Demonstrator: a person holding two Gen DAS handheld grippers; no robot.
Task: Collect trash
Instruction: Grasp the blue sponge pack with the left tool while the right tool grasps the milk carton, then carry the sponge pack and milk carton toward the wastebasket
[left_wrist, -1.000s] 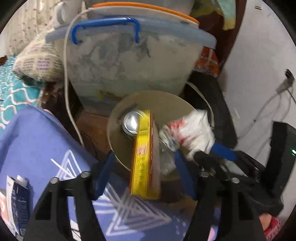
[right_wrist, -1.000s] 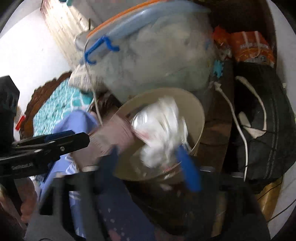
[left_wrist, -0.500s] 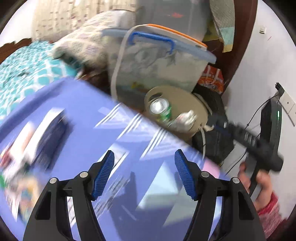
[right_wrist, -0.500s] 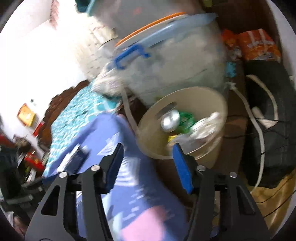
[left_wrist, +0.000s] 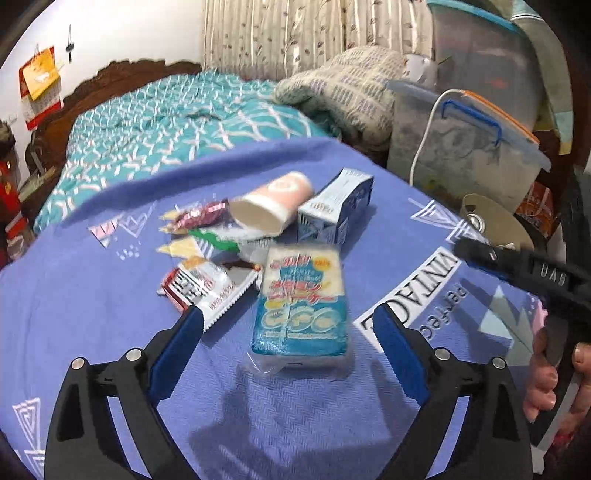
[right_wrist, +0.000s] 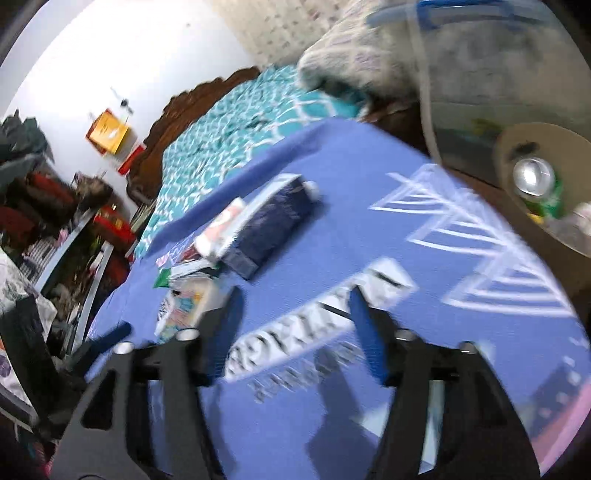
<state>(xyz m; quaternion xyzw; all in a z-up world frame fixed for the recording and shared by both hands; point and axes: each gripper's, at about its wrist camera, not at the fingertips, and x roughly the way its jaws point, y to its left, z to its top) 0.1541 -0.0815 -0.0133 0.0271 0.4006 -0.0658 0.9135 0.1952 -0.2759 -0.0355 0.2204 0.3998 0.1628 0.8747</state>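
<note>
The left gripper (left_wrist: 288, 325) now hangs over the blue cloth (left_wrist: 92, 302) with its fingers spread wide and nothing between them; a second ago it hovered above the tan bin (left_wrist: 506, 225) with a yellow box between its pads, and half a second ago it was already swinging away empty; the bin now sits well off to the right of the cloth's edge, a silver can top (left_wrist: 478, 221) showing inside it. Just ahead of the fingertips lies a blue-and-white snack packet (left_wrist: 301, 302), blurred; beside it to the left lies a red-and-white wrapper (left_wrist: 207, 288); farther along the cloth from the packet lie a pink paper cup (left_wrist: 273, 206) on its side, a pale blue carton (left_wrist: 336, 206) touching the cup, and smaller wrappers (left_wrist: 195, 221) in a loose heap.

The right gripper (right_wrist: 291, 321) is likewise spread and empty above the cloth (right_wrist: 332, 192); a second ago it held crumpled white trash over the bin (right_wrist: 554, 206), which now lies to its right with the can (right_wrist: 533, 177) and other scraps inside; the carton (right_wrist: 269, 229) and the heap lie ahead and to the left, blurred by motion.
</note>
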